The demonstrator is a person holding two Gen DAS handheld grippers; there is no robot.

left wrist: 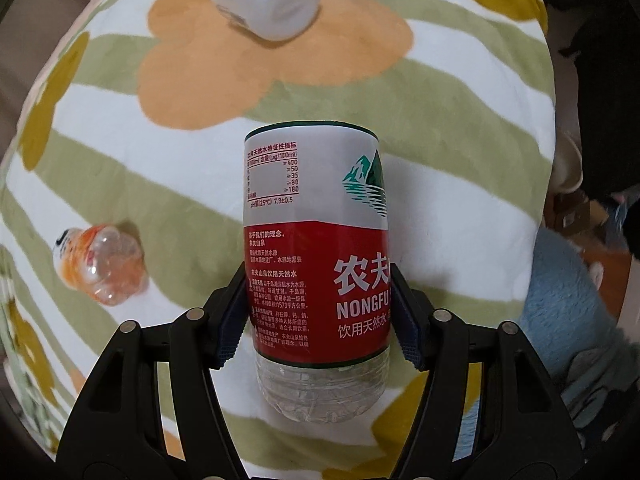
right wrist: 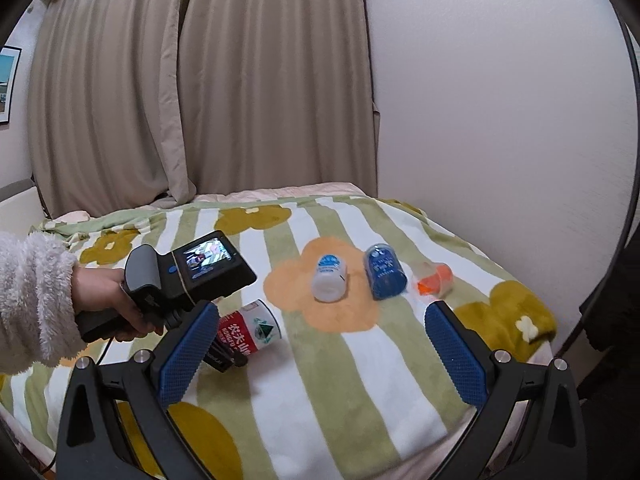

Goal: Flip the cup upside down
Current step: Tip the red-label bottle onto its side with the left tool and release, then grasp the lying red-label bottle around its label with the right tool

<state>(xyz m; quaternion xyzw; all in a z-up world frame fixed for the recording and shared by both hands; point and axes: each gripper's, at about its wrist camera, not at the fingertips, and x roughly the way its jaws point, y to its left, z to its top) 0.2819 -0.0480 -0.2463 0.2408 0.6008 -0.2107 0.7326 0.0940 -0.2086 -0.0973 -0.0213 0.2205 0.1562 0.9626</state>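
Red-and-white labelled clear plastic cup (left wrist: 318,264) sits pinched between the left hand-held gripper (left wrist: 320,316) pads, above the green-striped flowered blanket (left wrist: 440,128). Bare blanket surrounds it. Right hand-held gripper (right wrist: 320,356) hangs wide open, holding nothing.

Between your left gripper's (left wrist: 320,312) matt black plastic arms and rough blue fingers (left wrist: 406,320) sits a clear plastic cup (left wrist: 316,264) with a glossy label, while beyond it a fuzzy fleece blanket (left wrist: 440,120) carries a smooth white plastic cup (left wrist: 266,0).
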